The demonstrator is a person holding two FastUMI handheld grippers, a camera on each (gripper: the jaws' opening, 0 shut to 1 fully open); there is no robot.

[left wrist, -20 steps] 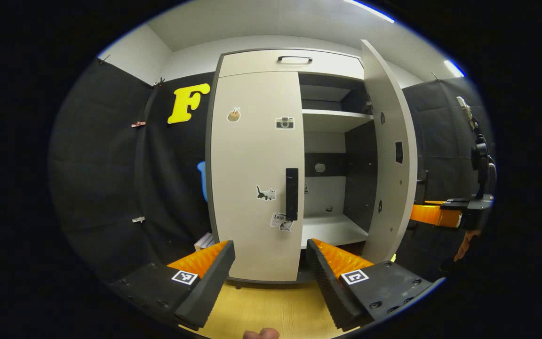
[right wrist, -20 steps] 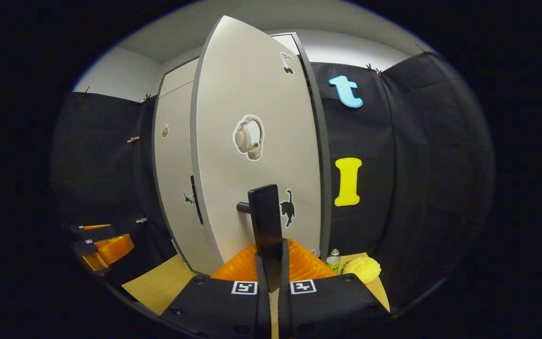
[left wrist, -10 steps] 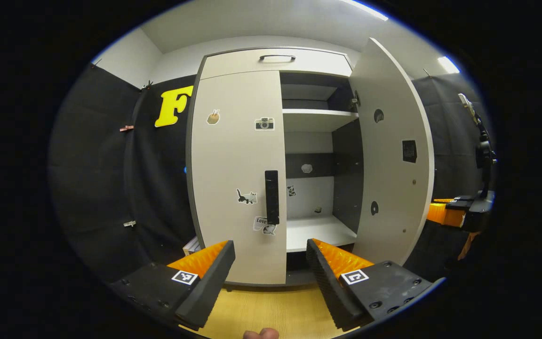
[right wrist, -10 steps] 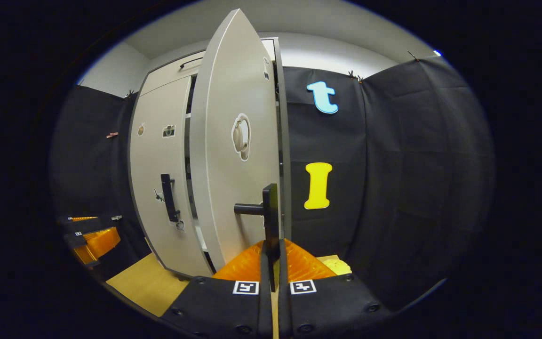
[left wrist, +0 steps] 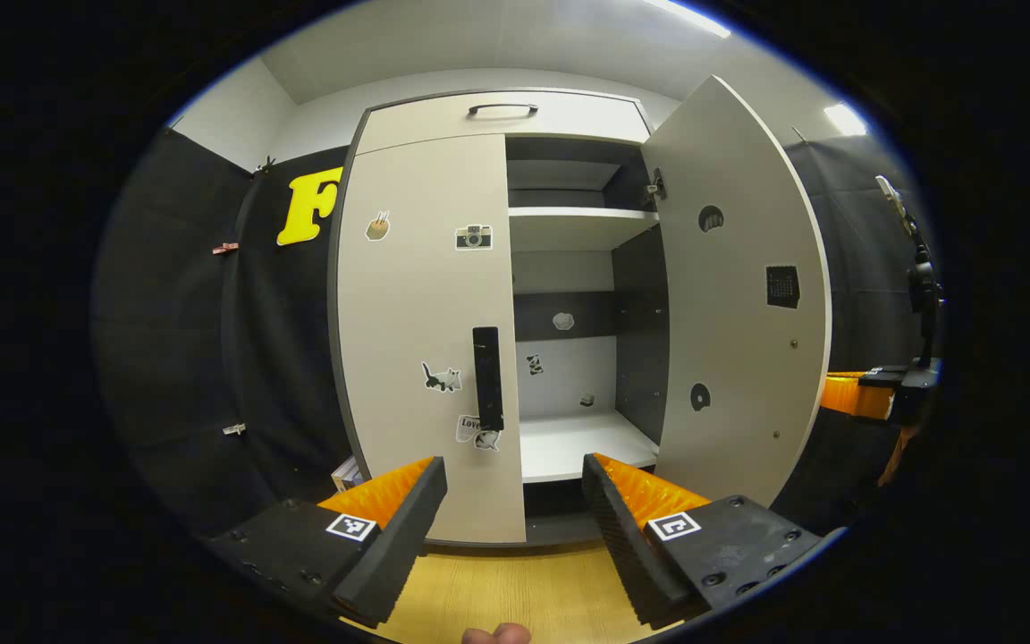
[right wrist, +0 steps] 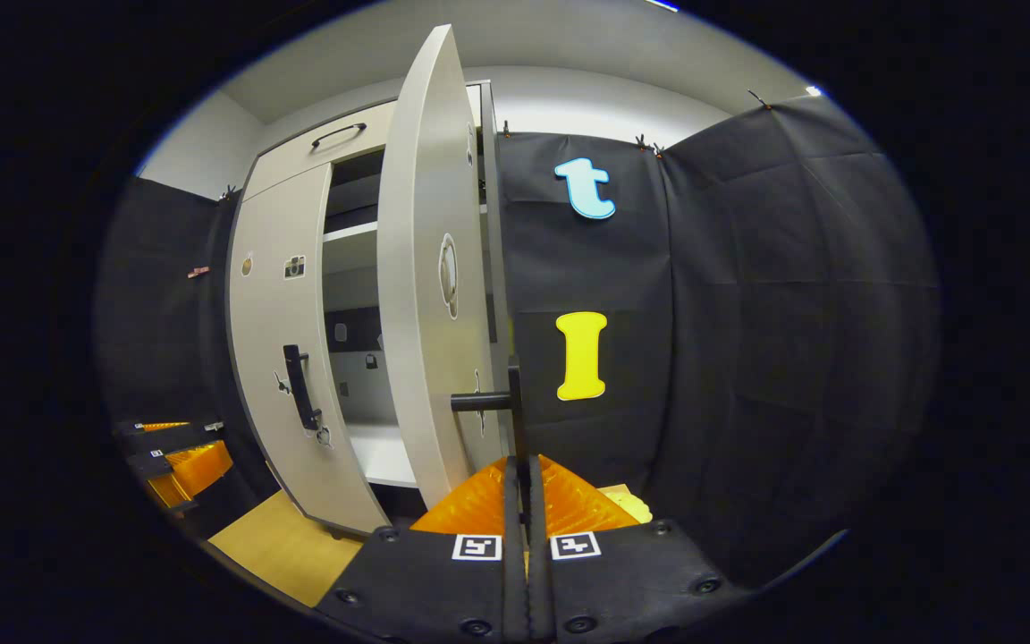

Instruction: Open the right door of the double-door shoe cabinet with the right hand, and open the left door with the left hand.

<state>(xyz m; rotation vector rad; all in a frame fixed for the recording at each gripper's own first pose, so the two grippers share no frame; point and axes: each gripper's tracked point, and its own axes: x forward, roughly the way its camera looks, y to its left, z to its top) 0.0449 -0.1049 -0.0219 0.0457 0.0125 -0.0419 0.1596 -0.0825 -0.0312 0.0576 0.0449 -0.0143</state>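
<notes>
The pale shoe cabinet [left wrist: 497, 112] stands ahead with its right door [left wrist: 743, 295] swung wide and its left door [left wrist: 421, 331] flat against the frame. A black bar handle [left wrist: 486, 377] runs down the left door's inner edge. My left gripper [left wrist: 513, 501] is open, short of that door and a little below the handle. In the right gripper view the right door [right wrist: 421, 268] is nearly edge-on. My right gripper [right wrist: 522, 483] is shut on that door's black handle [right wrist: 511, 402]. The right gripper [left wrist: 873, 394] also shows at the far right of the left gripper view.
Inside the cabinet are white shelves [left wrist: 582, 219] and a bare lower board [left wrist: 578, 443]. The floor [left wrist: 515, 586] is light wood. Black cloth walls stand on both sides. A yellow object [right wrist: 627, 501] lies on the floor to the right of the cabinet, behind my right gripper.
The right door has swung further open, pulled by my right gripper on its handle. The cabinet has shifted left in the left gripper view; the left gripper stays open.
</notes>
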